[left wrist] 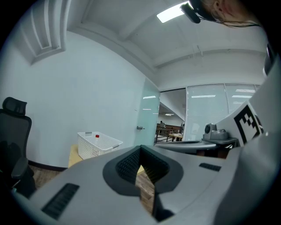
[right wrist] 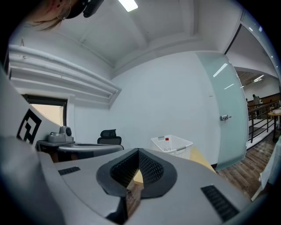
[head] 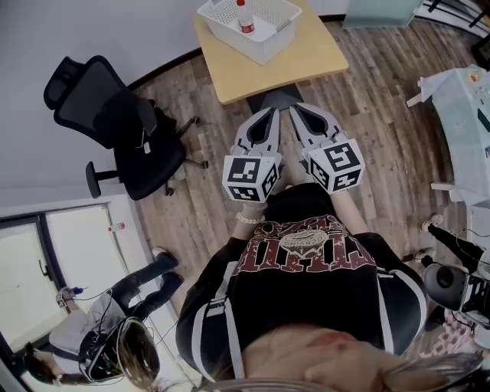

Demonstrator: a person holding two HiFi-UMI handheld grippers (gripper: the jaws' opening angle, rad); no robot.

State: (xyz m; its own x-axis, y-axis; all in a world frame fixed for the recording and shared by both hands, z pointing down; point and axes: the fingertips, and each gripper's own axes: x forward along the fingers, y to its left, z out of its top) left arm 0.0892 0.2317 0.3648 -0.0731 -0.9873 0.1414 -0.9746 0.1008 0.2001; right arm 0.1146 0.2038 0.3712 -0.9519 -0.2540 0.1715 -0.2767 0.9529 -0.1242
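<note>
Office: swivel chair (head: 122,130), glass partitions (left wrist: 219,114).

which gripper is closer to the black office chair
The left gripper, at the head view's left: the black office chair stands out on its side, with the right gripper farther off.

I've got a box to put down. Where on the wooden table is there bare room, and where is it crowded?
Bare: the band of the table between its near edge and the white basket, widest toward the near right corner. Crowded: the far side, which the basket fills, with a red-capped bottle standing inside it.
</note>
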